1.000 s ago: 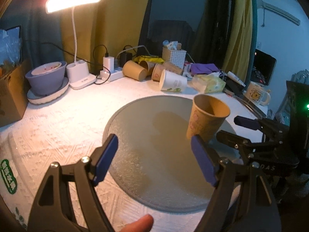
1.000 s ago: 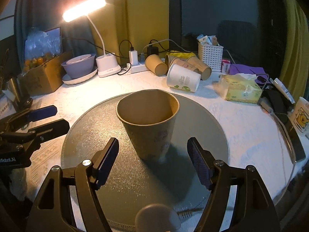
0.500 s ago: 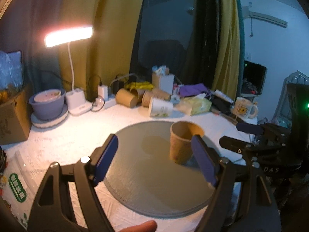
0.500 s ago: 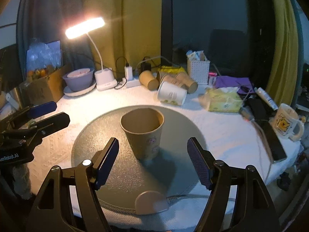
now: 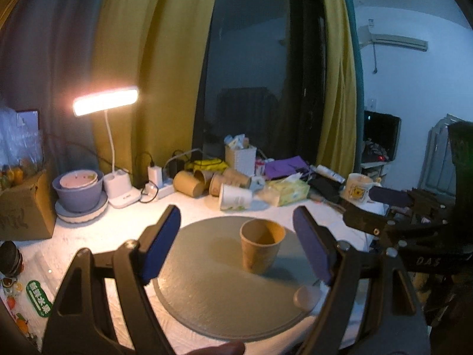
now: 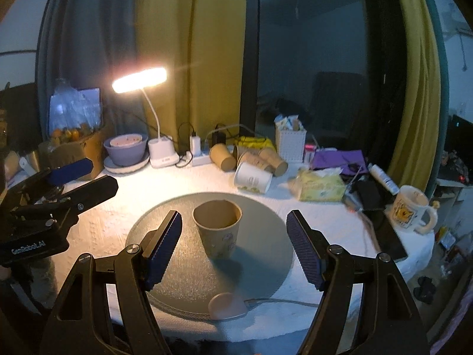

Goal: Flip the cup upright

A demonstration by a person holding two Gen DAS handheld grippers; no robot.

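Dim room behind, yellow curtains and a dark window, desk lamp (image 6: 139, 80) glowing over a cluttered white tablecloth (image 6: 112, 222). On the round grey mat (image 6: 257, 266) at the middle, standing alone: brown paper cup (image 6: 217, 227), mouth up, base flat on the mat, long axis vertical, slightly tapered toward the bottom. Upright already, so likely nothing left but to leave it be. Looks light and thin-walled, easy to crush or tip; best taken across the mid-wall with a gentle squeeze, not at the soft rim. Left gripper (image 5: 236, 245) spread wide, blue pads either side of the cup in view but well short of it, holding nothing. Right gripper (image 6: 233, 247) likewise spread, empty, clear of the cup. Spare cups (image 6: 251, 159) lying on their sides near the back edge
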